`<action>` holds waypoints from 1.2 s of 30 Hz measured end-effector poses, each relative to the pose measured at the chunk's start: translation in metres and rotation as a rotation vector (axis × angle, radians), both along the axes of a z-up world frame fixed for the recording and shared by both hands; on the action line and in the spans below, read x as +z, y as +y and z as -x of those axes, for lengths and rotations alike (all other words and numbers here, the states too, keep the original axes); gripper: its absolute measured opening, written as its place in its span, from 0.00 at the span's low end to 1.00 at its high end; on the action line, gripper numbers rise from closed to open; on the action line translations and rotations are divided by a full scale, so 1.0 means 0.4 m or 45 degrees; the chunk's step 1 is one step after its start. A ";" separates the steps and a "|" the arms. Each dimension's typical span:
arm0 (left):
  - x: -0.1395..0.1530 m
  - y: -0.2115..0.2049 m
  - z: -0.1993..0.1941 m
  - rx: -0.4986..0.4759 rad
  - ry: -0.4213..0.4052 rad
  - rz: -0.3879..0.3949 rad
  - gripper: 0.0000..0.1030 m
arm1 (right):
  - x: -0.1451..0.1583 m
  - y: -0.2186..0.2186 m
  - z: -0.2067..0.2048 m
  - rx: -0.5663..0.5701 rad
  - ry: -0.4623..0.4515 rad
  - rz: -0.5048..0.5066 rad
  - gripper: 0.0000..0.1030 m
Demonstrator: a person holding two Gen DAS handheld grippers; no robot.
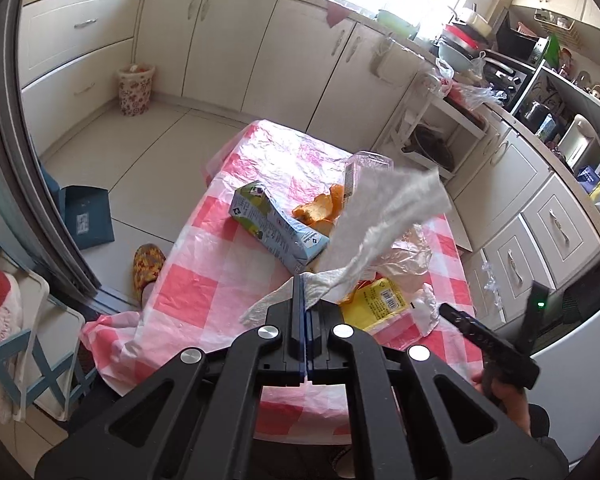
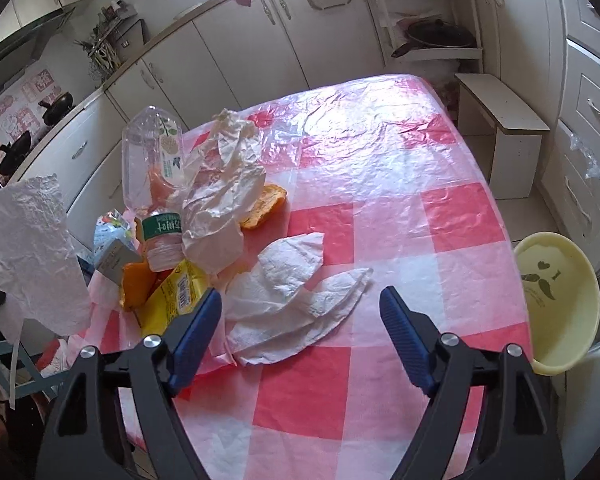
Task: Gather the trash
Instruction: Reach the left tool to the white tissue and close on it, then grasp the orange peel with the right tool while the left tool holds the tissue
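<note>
**Left gripper clamped on tissue, right gripper wide over the table**

Left gripper point(image 1: 302, 304), low centre of the left wrist view: jaws pressed together on a crumpled white paper tissue point(image 1: 384, 216), lifted clear of the pink-and-white checked plastic tablecloth point(image 1: 196, 276) and trailing toward the upper right. Same tissue seen hanging at the left edge of the right wrist view.

Right gripper point(image 2: 300, 312), bottom of the right wrist view: blue-padded fingers point(image 2: 198, 332) spread well apart, nothing pinched, poised above a second flattened white tissue point(image 2: 292, 300) lying on the cloth between them.

Left of centre in that view, heaped together: clear crushed plastic bottle with a green label point(image 2: 156, 176), crumpled white wrapper point(image 2: 224, 188), orange peel point(image 2: 266, 206), yellow printed packet point(image 2: 176, 292), pale blue drink carton point(image 2: 112, 252).

At the right edge, beside the table, a pale yellow round plastic bin point(image 2: 560, 308), tilted toward the camera. Floral bin point(image 1: 136, 88) on the floor, upper left of the left wrist view.
</note>
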State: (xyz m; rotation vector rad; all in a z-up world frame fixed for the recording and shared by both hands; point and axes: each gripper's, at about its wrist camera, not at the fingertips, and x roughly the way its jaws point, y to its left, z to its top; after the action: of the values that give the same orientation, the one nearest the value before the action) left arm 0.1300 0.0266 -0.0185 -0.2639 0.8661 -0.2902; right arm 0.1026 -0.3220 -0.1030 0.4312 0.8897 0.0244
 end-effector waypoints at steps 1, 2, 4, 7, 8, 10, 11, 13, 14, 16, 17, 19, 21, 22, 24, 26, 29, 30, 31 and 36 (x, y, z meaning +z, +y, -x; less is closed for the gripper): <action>-0.001 -0.004 -0.001 0.000 0.002 -0.007 0.01 | -0.009 0.006 -0.014 -0.002 0.010 0.011 0.76; -0.005 -0.008 -0.002 0.000 0.009 -0.020 0.01 | -0.020 0.009 -0.027 -0.002 0.022 0.019 0.76; -0.024 -0.012 -0.009 0.007 0.027 -0.043 0.01 | -0.034 0.006 -0.043 -0.011 0.043 0.013 0.72; -0.061 0.001 -0.024 0.029 0.074 -0.062 0.01 | 0.001 -0.004 -0.029 -0.022 -0.036 -0.017 0.72; -0.068 0.006 -0.027 0.036 0.074 -0.079 0.01 | 0.018 0.003 -0.026 0.002 -0.074 -0.004 0.72; -0.087 0.012 -0.037 0.044 0.086 -0.127 0.01 | 0.031 0.027 -0.030 0.059 -0.090 0.018 0.72; -0.099 0.013 -0.043 0.028 0.101 -0.149 0.01 | 0.032 0.037 -0.032 0.078 -0.091 0.011 0.72; -0.121 0.004 -0.053 -0.036 0.133 -0.197 0.01 | 0.038 0.052 -0.036 0.120 -0.109 -0.052 0.72; -0.132 -0.002 -0.054 -0.068 0.154 -0.220 0.04 | 0.041 0.060 -0.042 0.154 -0.118 -0.100 0.72; -0.158 -0.007 -0.052 -0.133 0.206 -0.194 0.15 | 0.051 0.090 -0.062 0.247 -0.122 -0.198 0.72; -0.170 -0.002 -0.050 -0.153 0.231 -0.155 0.29 | 0.053 0.111 -0.071 0.295 -0.119 -0.247 0.72; -0.189 0.008 -0.046 -0.152 0.269 -0.083 0.43 | 0.050 0.159 -0.102 0.366 -0.082 -0.296 0.72; -0.206 0.016 -0.048 -0.142 0.303 -0.022 0.48 | 0.038 0.207 -0.135 0.379 -0.022 -0.279 0.67; -0.220 0.017 -0.048 -0.133 0.318 -0.008 0.50 | 0.028 0.225 -0.154 0.382 0.006 -0.299 0.62; -0.231 0.009 -0.049 -0.121 0.321 -0.022 0.57 | 0.012 0.257 -0.182 0.375 0.053 -0.320 0.56; -0.240 0.000 -0.045 -0.119 0.318 -0.026 0.63 | -0.006 0.290 -0.209 0.360 0.086 -0.299 0.52; -0.244 -0.023 -0.044 -0.099 0.316 -0.002 0.75 | -0.030 0.313 -0.224 0.340 0.127 -0.283 0.38; -0.244 -0.030 -0.045 -0.097 0.319 0.011 0.78 | -0.037 0.318 -0.228 0.334 0.142 -0.287 0.25; -0.245 -0.040 -0.048 -0.095 0.323 0.023 0.80 | -0.039 0.318 -0.226 0.328 0.144 -0.293 0.21; -0.266 -0.068 -0.082 -0.070 0.371 0.103 0.60 | -0.018 0.298 -0.216 0.346 0.114 -0.270 0.08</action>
State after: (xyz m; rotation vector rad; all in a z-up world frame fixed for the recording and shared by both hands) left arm 0.1628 -0.0005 -0.1249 -0.3637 1.1521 -0.3438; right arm 0.1890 -0.2026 -0.1101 0.5090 1.0341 0.3538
